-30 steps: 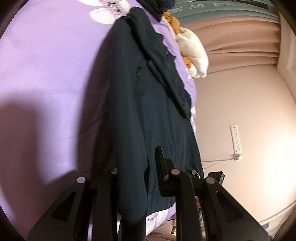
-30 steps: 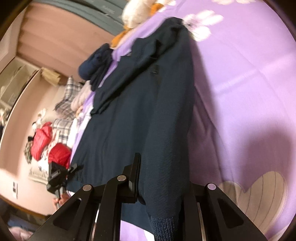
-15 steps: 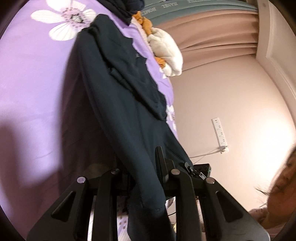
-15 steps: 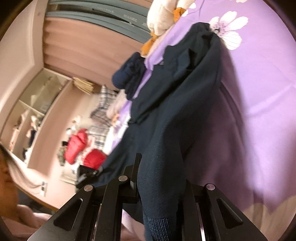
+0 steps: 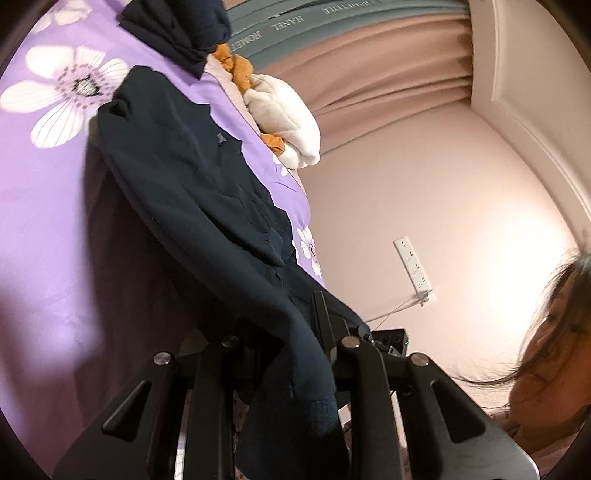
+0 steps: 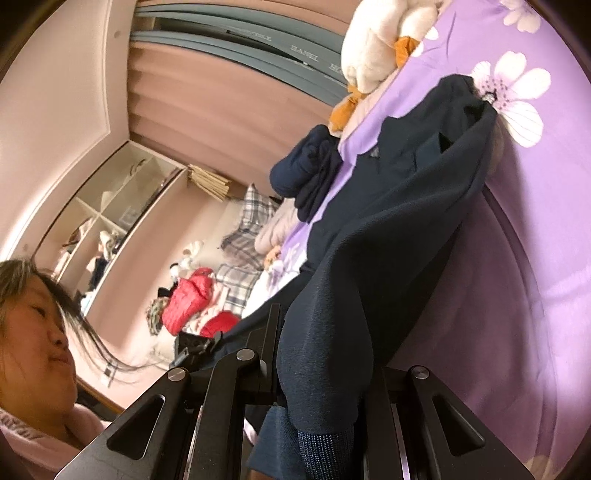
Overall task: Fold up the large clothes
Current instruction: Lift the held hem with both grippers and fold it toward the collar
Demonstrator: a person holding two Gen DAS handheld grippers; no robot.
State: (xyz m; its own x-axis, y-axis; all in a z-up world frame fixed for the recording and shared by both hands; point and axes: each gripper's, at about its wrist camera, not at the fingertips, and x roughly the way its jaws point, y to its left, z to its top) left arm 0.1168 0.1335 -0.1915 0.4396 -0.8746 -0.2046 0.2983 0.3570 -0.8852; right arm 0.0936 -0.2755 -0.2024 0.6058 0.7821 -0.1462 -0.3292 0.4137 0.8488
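The left gripper (image 5: 288,354) has its jaws clamped on one ribbed hem corner of the dark navy jacket (image 5: 192,192); the right gripper (image 6: 325,373) pinches the other corner. The jacket stretches from both grippers, lifted at the hem, its collar end lying on the purple flowered bed sheet (image 5: 48,206) near a white plush toy (image 5: 284,125).

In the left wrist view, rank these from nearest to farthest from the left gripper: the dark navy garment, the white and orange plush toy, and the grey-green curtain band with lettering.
1. Dark navy garment: clamped in the left gripper, at the bottom centre.
2. White and orange plush toy: further up the bed's right edge.
3. Grey-green curtain band with lettering: beyond the bed, at the top.
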